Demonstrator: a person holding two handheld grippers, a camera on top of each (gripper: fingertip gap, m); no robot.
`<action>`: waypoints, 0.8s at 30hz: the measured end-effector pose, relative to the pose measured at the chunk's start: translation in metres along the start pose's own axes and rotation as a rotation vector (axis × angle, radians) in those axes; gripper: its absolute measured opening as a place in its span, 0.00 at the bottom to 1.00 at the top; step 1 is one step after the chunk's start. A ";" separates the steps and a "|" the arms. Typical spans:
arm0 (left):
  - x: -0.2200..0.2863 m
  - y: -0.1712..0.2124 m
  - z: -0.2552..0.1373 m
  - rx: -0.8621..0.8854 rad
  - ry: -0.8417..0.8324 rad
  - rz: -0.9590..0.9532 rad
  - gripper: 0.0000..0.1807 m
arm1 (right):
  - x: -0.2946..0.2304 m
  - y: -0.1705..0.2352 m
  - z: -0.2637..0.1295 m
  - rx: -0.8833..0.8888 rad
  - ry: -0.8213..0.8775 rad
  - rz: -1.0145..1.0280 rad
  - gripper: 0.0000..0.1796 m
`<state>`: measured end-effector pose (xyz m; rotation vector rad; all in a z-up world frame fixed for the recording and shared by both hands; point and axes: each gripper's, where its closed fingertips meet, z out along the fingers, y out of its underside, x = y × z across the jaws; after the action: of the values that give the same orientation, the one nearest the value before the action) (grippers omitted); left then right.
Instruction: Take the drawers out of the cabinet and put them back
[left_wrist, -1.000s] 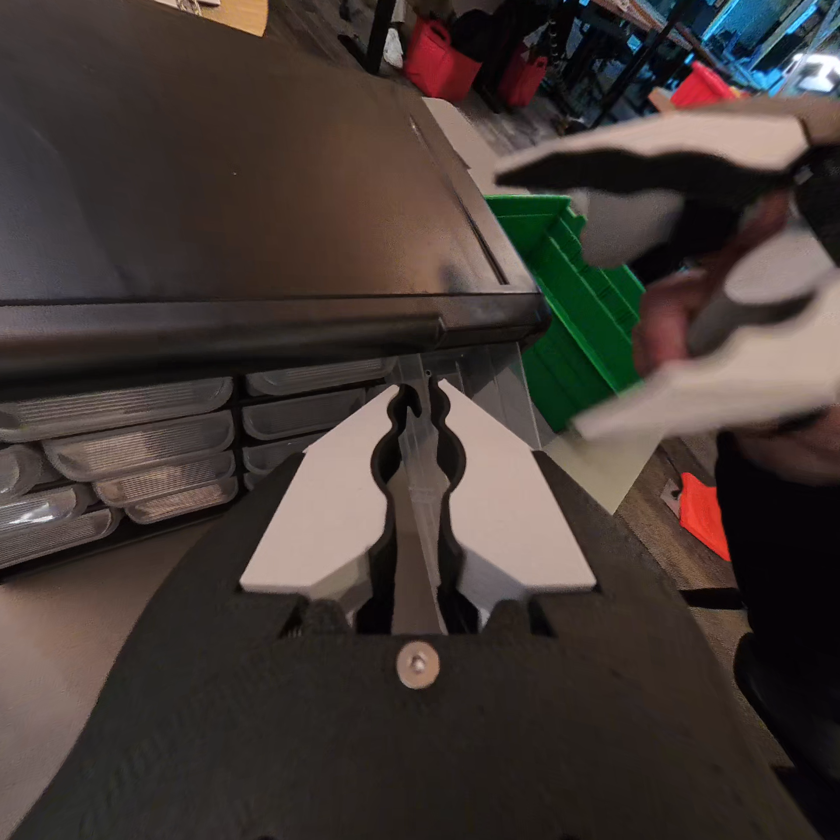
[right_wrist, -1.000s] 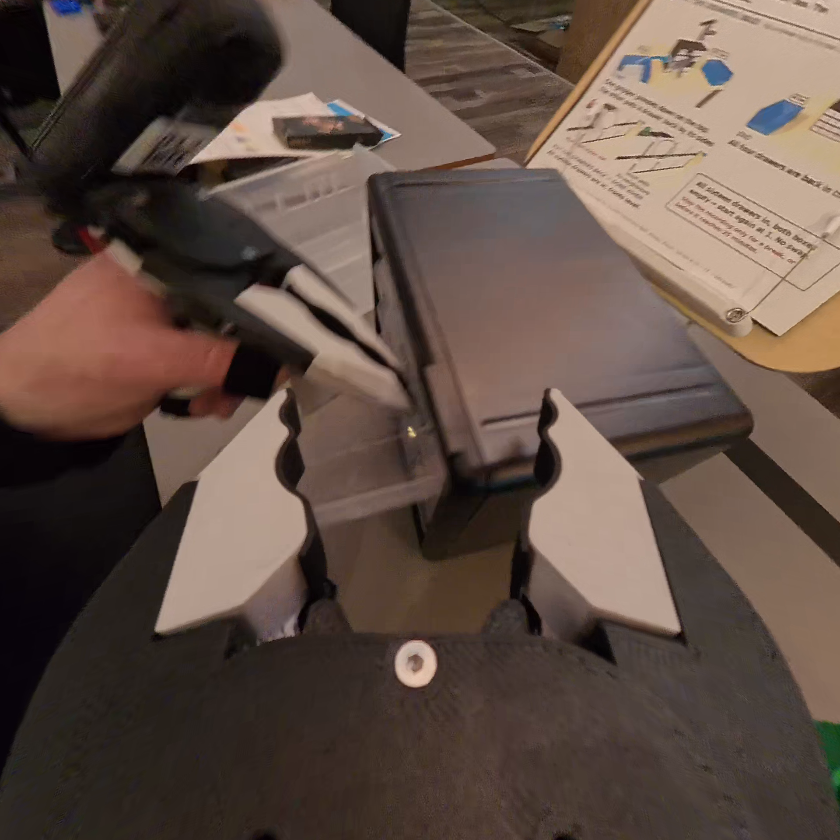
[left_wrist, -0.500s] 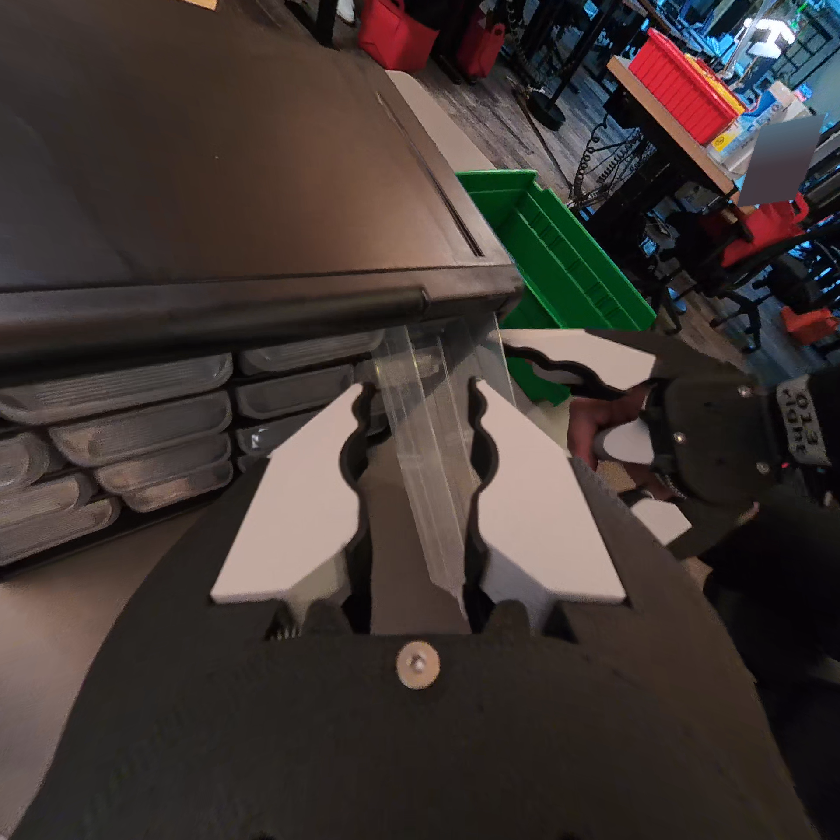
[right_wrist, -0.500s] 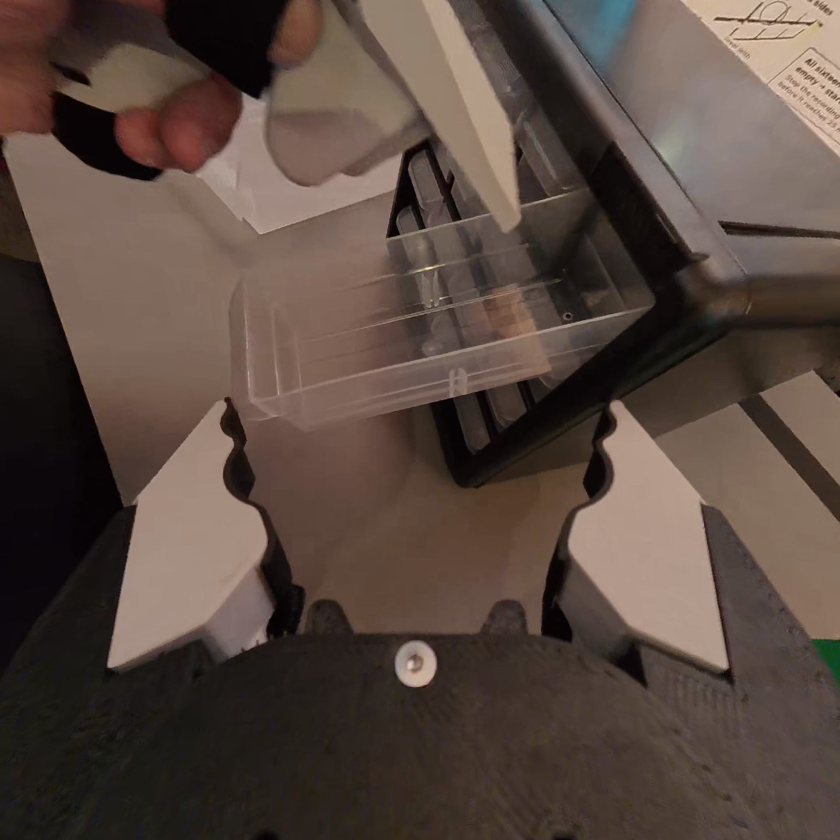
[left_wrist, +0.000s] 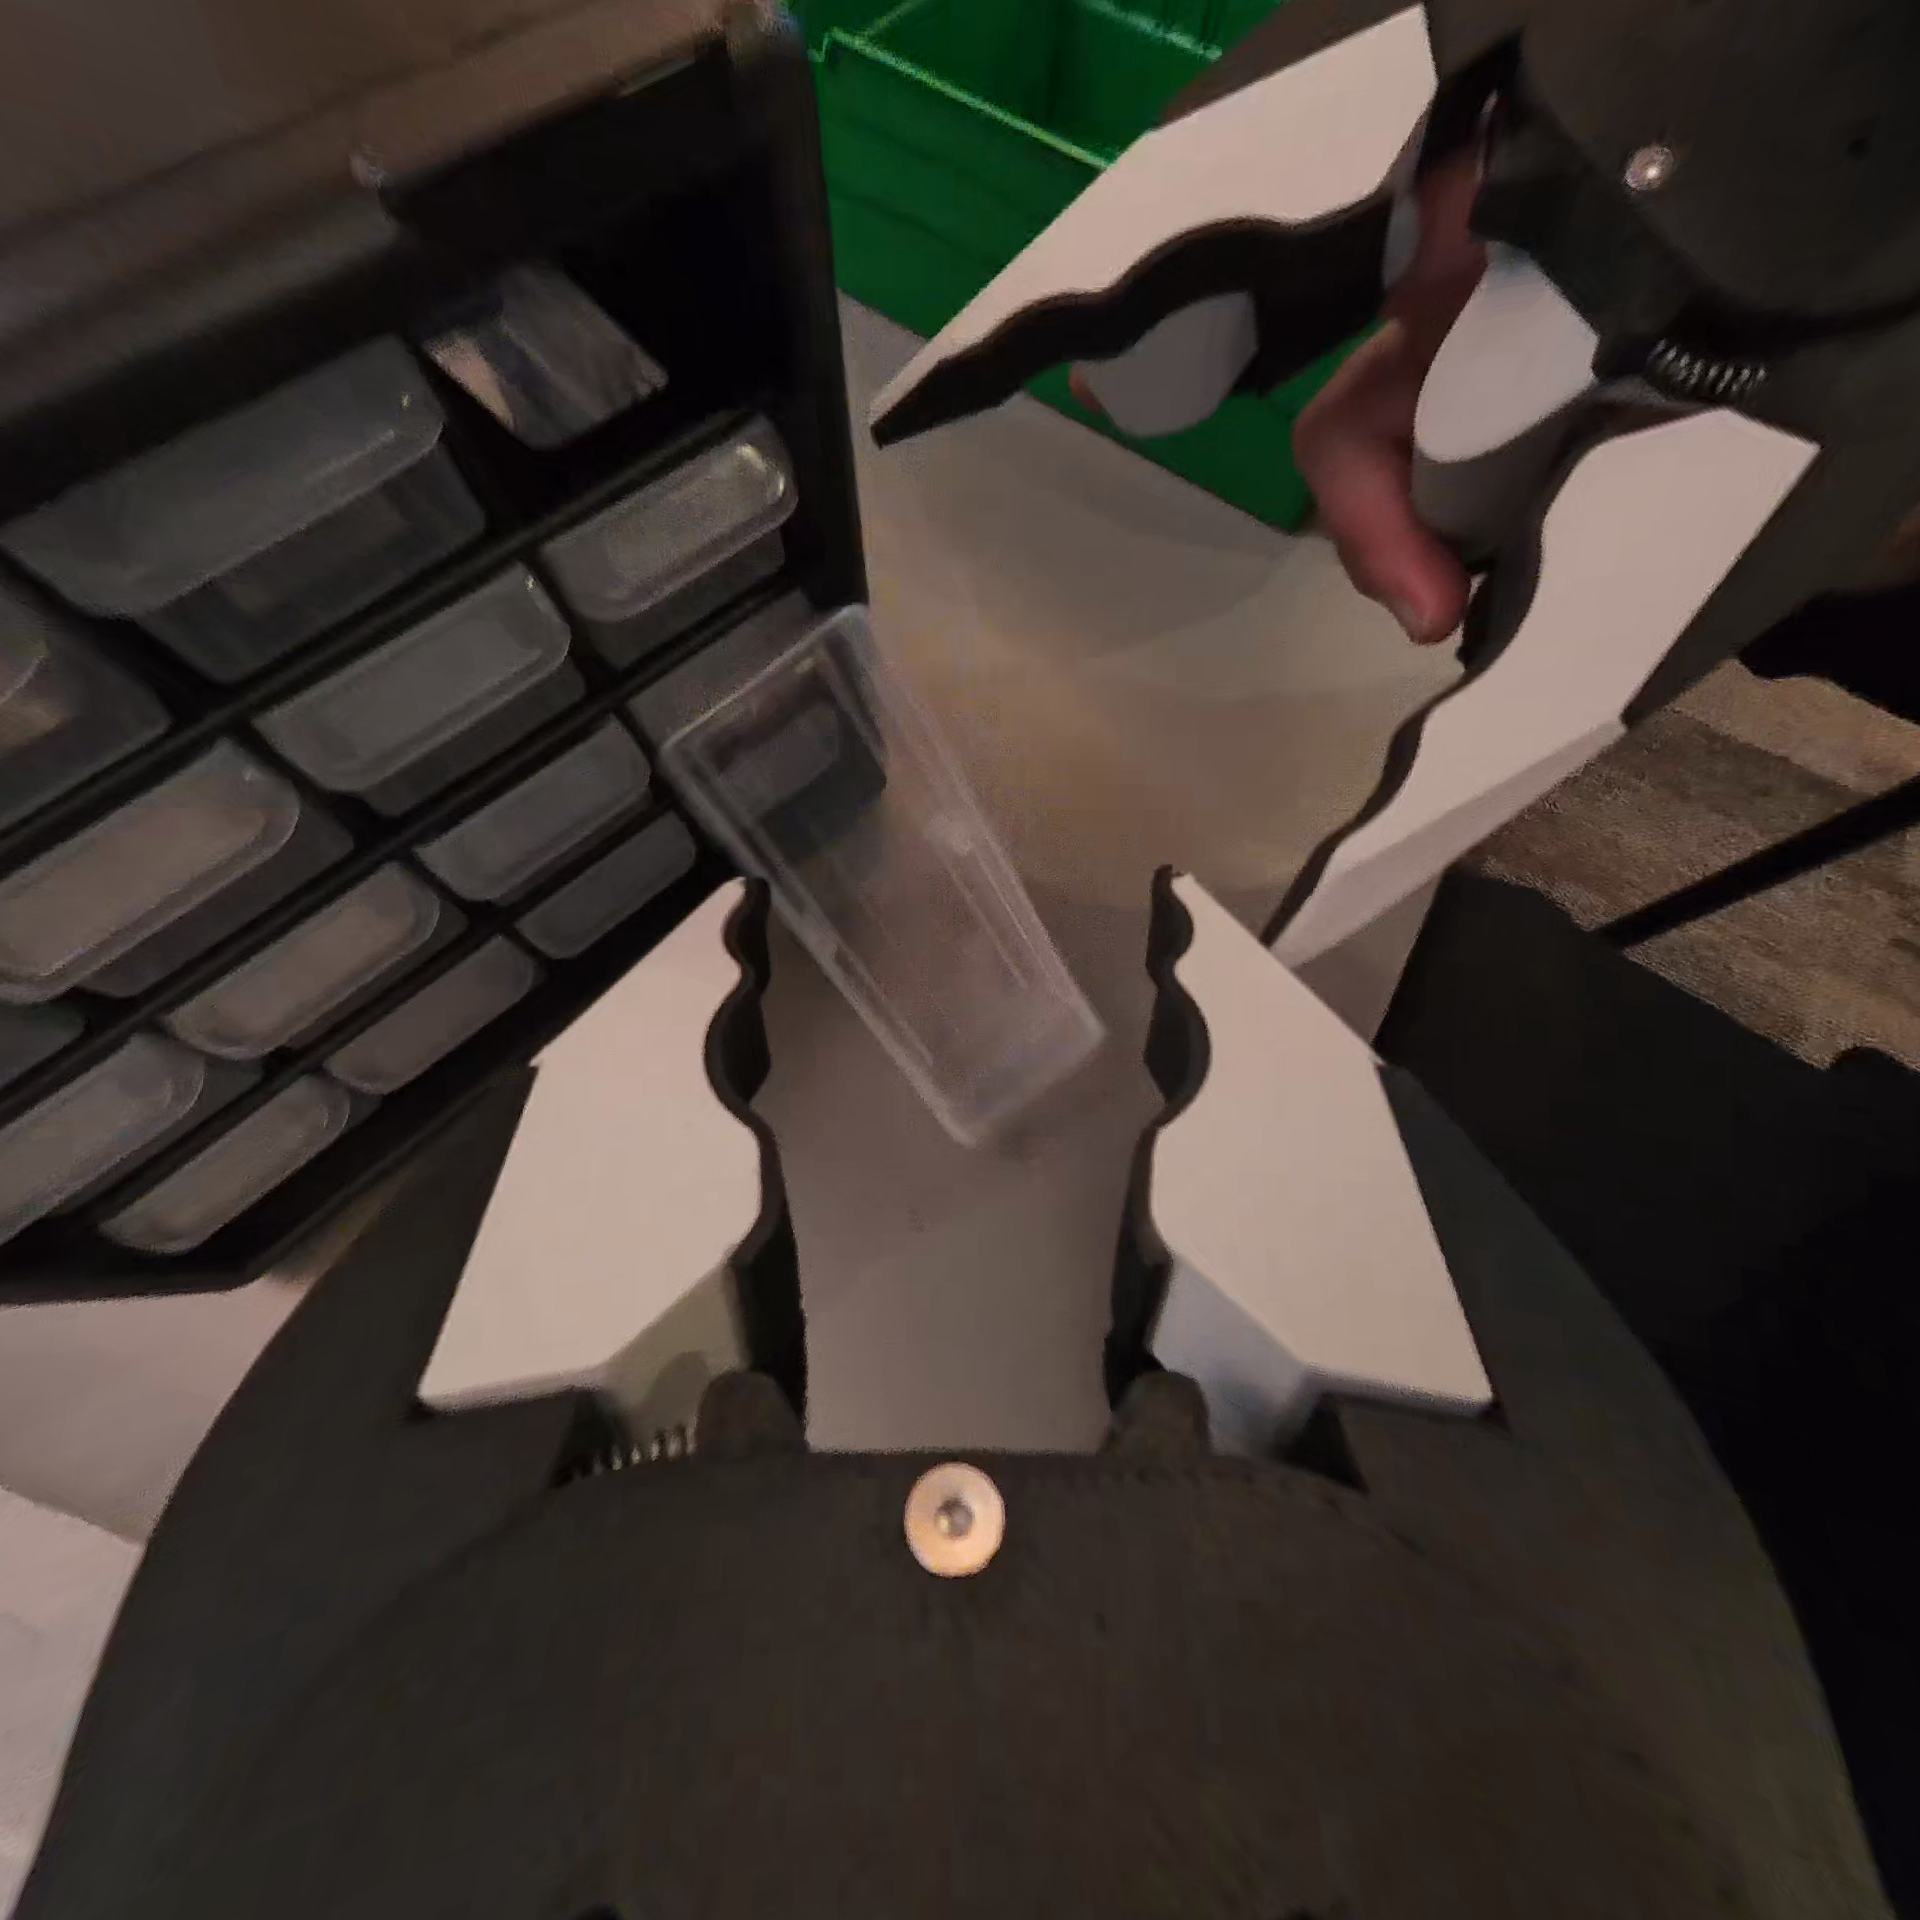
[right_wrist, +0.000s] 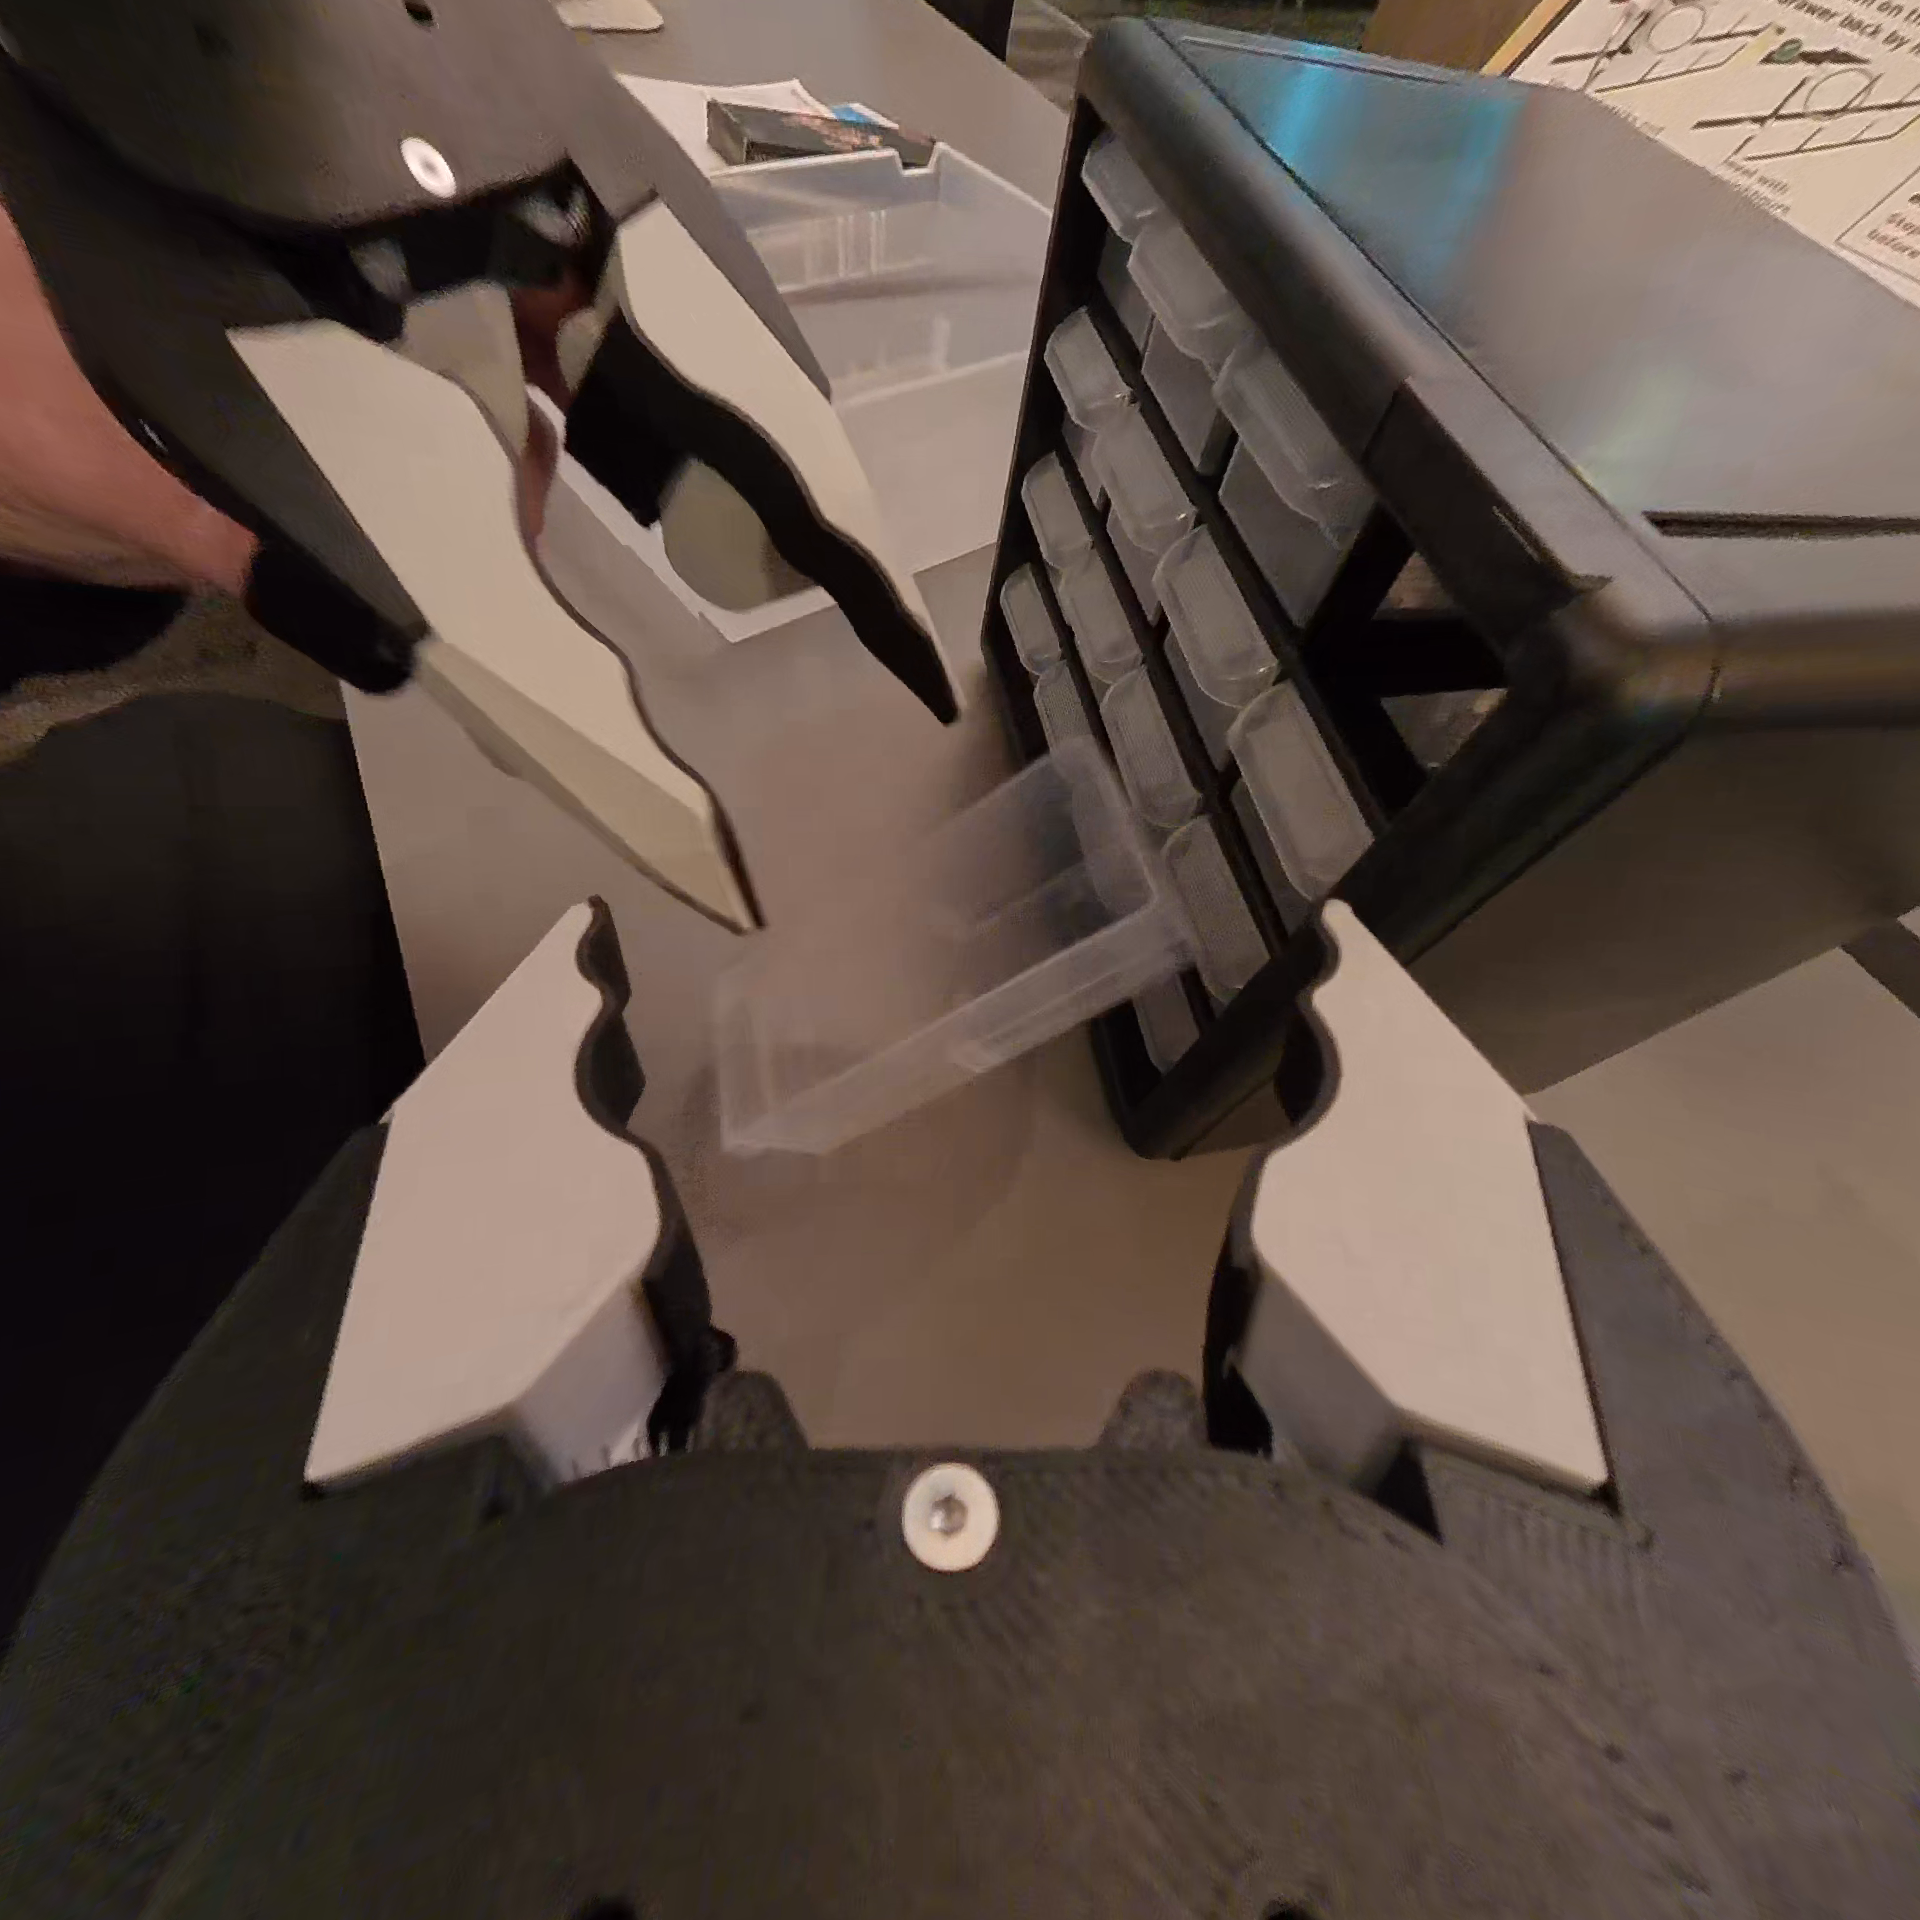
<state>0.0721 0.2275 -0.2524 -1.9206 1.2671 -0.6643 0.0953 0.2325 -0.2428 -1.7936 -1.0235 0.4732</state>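
Observation:
The black cabinet (left_wrist: 810, 312) holds several clear drawers; it also shows in the right wrist view (right_wrist: 1507, 312), with empty slots in its right column (right_wrist: 1403, 644). One clear drawer (left_wrist: 883, 883) is out and blurred. It slants from the cabinet's lower front corner down to the table, as the right wrist view (right_wrist: 935, 966) also shows. My left gripper (left_wrist: 958, 888) is open and empty, its jaws on either side of the drawer's near end without touching. My right gripper (right_wrist: 961, 914) is open and empty, just short of the drawer. Each gripper shows in the other's view: the right (left_wrist: 1081, 675), the left (right_wrist: 847, 821).
A green bin (left_wrist: 987, 156) stands behind the cabinet's right side. A large clear tray (right_wrist: 883, 239), a small dark box on papers (right_wrist: 810, 130) and an instruction board (right_wrist: 1714, 104) lie farther off. The table's edge (left_wrist: 1558, 831) runs close on the right.
The left gripper was shut on the clear drawer at the cabinet's top right slot, then opened. The drawer has dropped to the table front. Both grippers moved lower, in front of the cabinet.

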 end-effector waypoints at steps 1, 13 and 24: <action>-0.002 0.000 0.006 -0.007 -0.025 0.006 0.38 | 0.001 0.001 -0.001 0.005 -0.003 0.016 0.69; -0.014 0.064 0.041 -0.218 -0.112 -0.176 0.34 | -0.025 0.067 0.006 -0.161 -0.139 0.129 0.58; 0.020 0.085 0.030 -0.189 0.230 -0.589 0.39 | -0.084 0.086 0.029 -0.343 -0.305 0.271 0.62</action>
<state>0.0551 0.1969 -0.3378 -2.4591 0.9075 -1.1183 0.0641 0.1661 -0.3422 -2.2300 -1.1235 0.7957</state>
